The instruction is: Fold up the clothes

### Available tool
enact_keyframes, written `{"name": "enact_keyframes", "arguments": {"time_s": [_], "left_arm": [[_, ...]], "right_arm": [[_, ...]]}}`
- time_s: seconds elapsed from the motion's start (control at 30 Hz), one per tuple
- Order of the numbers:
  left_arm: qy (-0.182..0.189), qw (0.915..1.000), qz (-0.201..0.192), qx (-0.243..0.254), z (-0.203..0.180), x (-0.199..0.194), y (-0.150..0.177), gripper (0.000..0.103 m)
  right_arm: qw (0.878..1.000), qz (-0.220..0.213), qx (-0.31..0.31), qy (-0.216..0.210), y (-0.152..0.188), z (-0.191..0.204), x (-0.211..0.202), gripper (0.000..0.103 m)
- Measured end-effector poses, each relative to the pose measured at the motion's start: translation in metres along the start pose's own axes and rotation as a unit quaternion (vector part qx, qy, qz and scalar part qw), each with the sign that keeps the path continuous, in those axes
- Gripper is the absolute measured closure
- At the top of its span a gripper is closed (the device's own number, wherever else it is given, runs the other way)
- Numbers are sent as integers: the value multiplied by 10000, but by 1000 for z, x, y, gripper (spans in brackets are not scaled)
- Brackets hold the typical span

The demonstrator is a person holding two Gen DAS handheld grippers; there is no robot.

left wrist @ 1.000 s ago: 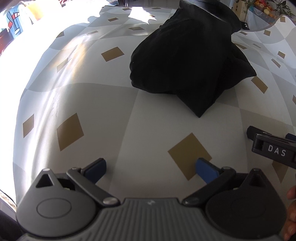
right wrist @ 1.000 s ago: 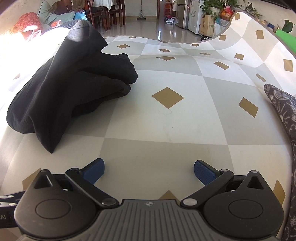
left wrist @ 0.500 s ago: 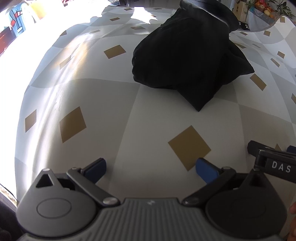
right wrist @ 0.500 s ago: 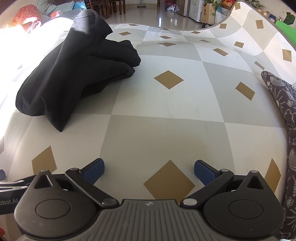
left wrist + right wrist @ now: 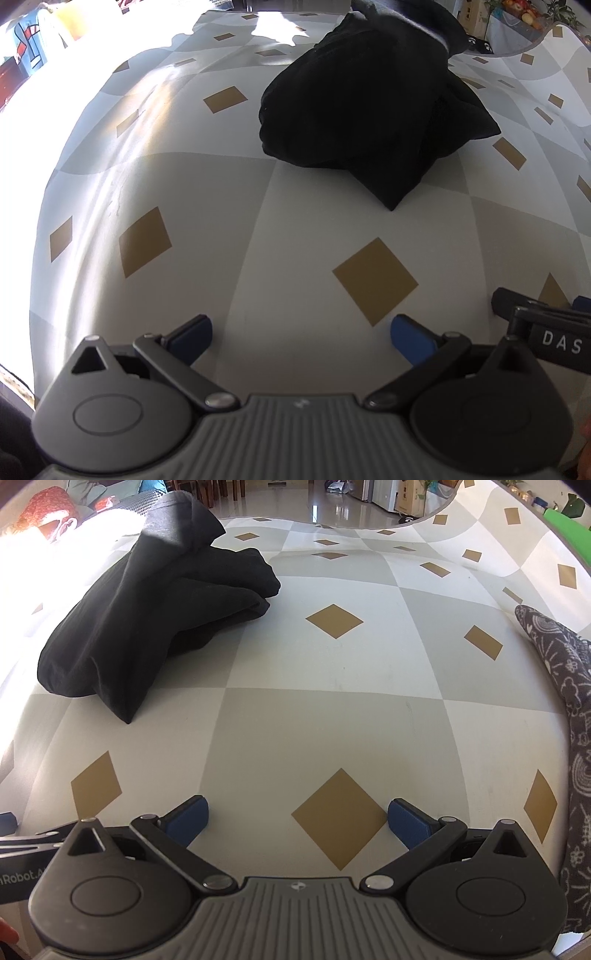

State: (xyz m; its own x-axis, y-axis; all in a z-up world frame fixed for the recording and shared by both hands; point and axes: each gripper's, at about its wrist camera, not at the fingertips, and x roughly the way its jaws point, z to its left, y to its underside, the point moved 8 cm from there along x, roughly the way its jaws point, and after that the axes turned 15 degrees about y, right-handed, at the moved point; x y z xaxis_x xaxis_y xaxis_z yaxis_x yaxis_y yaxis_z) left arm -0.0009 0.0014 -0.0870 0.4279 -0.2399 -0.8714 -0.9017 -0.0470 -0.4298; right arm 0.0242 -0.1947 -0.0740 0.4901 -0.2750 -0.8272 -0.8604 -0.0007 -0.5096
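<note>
- Left tongs [image 5: 301, 334]: spread wide, empty, low over the checkered surface [image 5: 184, 184].
- Black garment [image 5: 369, 110]: bunched on the surface, well ahead of both tongs, touching neither.
- Right tongs [image 5: 297, 818]: spread wide, empty; the garment [image 5: 155, 616] lies ahead to their left.

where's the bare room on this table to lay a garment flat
Widest bare stretch: the checked tablecloth between the black garment and the patterned grey cloth at the right edge, reaching back to both open grippers. Crowded only far left, where the black garment is bunched.
</note>
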Motion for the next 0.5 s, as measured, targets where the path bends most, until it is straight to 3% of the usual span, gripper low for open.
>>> {"name": "enact_keyframes", "arguments": {"time_s": [0.5], "left_arm": [[-90, 9999, 35, -45, -2, -2, 6, 0]], "right_arm": [[9992, 379, 145, 24, 10, -4, -5, 0]]}}
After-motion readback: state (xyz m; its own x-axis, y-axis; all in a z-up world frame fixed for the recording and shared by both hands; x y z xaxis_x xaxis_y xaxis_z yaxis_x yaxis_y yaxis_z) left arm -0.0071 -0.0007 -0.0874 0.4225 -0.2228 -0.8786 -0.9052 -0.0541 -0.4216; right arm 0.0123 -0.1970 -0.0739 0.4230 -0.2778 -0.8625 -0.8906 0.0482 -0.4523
